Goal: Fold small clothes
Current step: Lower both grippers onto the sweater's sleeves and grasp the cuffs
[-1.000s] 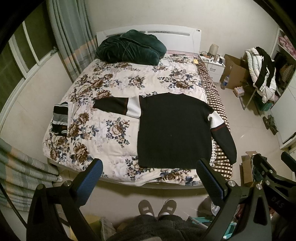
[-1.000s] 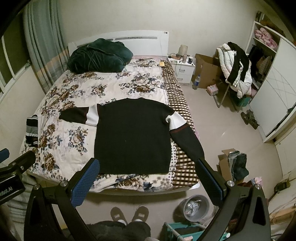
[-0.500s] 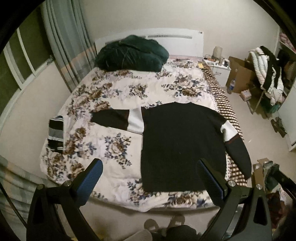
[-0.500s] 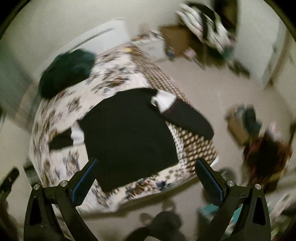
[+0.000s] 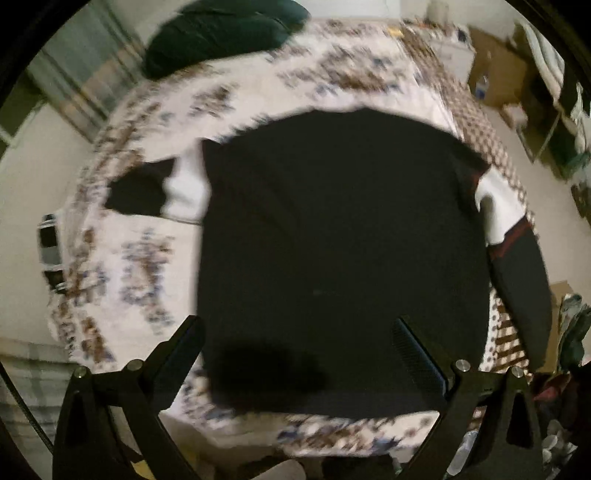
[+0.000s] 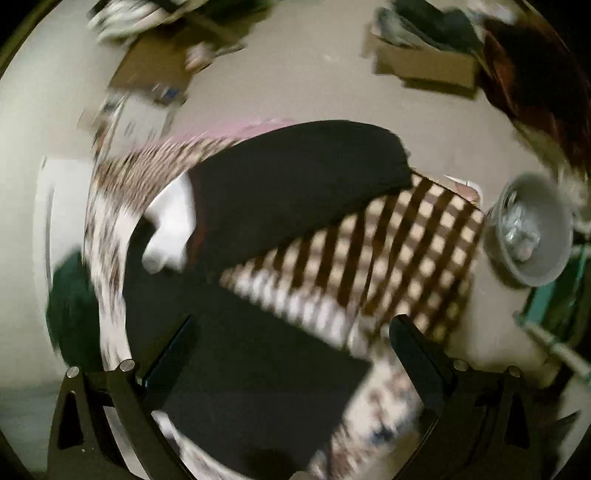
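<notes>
A black sweater (image 5: 332, 240) with white and red bands on its sleeves lies flat on the floral bedspread (image 5: 147, 258). My left gripper (image 5: 295, 339) is open and empty, hovering over the sweater's lower hem. In the right wrist view my right gripper (image 6: 291, 343) is open and empty, above the sweater's body (image 6: 240, 350) near its right sleeve (image 6: 295, 184), which lies on the brown checked sheet (image 6: 388, 251). Both views are motion-blurred.
A dark green blanket (image 5: 221, 33) lies at the head of the bed. A folded striped garment (image 5: 50, 243) sits at the bed's left edge. A grey bin (image 6: 532, 229), cardboard boxes (image 6: 424, 62) and clutter stand on the floor to the right of the bed.
Both grippers have dropped toward the bed. The left one now hangs over the sweater's hem. The right one has swung right and turned toward the right sleeve.
</notes>
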The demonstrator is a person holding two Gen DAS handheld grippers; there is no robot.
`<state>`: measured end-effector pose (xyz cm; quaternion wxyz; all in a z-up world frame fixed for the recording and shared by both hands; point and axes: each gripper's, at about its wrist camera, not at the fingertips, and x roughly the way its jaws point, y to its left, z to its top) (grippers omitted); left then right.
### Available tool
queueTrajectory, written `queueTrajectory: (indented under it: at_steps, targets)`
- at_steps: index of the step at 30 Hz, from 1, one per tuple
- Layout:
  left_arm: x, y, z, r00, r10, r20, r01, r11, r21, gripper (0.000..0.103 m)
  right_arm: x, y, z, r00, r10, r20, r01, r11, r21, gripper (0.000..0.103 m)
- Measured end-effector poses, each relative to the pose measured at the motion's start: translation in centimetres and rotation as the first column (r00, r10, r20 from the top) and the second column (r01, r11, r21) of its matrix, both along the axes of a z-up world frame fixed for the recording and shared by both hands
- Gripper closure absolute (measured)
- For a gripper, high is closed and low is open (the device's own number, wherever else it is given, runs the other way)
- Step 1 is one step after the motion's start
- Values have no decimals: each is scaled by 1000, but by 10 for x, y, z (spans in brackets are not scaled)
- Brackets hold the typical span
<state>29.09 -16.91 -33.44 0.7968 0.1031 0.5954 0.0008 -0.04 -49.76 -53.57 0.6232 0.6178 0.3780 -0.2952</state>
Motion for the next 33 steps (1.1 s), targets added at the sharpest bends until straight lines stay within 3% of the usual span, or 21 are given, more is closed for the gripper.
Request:
queueTrajectory:
  at_steps: [3, 7, 9, 13, 15, 16, 17, 19, 23, 28, 31, 33]
  targets:
    - [14, -26, -55, 999, -23, -36, 24, 999, 24, 0, 1, -25, -65, 989, -148, 24, 147, 988, 53, 0]
    - [28, -42, -125, 994, -12, -104, 18, 998, 55, 0, 7, -52, -138, 933, -352, 83, 343, 934, 105, 0]
    - [35, -46, -153, 991, -1, -130, 10, 998, 66, 0, 13, -62, -163, 903, -420, 93, 410, 906, 109, 5]
    - [49, -50, -186, 988, 4, -152, 6, 998, 67, 0, 19, -71, -181, 835, -542, 98, 537, 840, 71, 16]
    - [54, -50, -191, 989, 1, -150, 7, 998, 59, 0, 25, -75, -180, 813, -576, 81, 577, 817, 20, 39]
    - [56, -49, -192, 990, 1, -144, 7, 999, 51, 0, 29, -78, -178, 809, -584, 69, 586, 810, -8, 63]
    - [58, -48, -192, 990, 1, -141, 5, 999, 42, 0, 36, -82, -176, 809, -587, 45, 588, 808, -41, 76]
    - [62, -45, -190, 991, 3, -134, 0, 1000, 24, 0, 42, -93, -164, 819, -572, 41, 574, 815, -80, 87]
    - [71, -34, -180, 994, 19, -112, -21, 1000, -19, 0, 60, -126, -113, 875, -480, 55, 479, 847, -229, 89]
    - [80, -9, -168, 994, 53, -91, -59, 996, -63, 0, 97, -156, -17, 927, -361, 99, 370, 847, -382, 89]
    - [84, 13, -160, 993, 84, -82, -90, 992, -83, 0, 166, -143, 54, 977, -181, 116, 215, 839, -499, 89]
    - [87, 27, -159, 991, 107, -75, -113, 990, -88, 0, 205, -119, 92, 990, -74, 119, 128, 825, -550, 89]
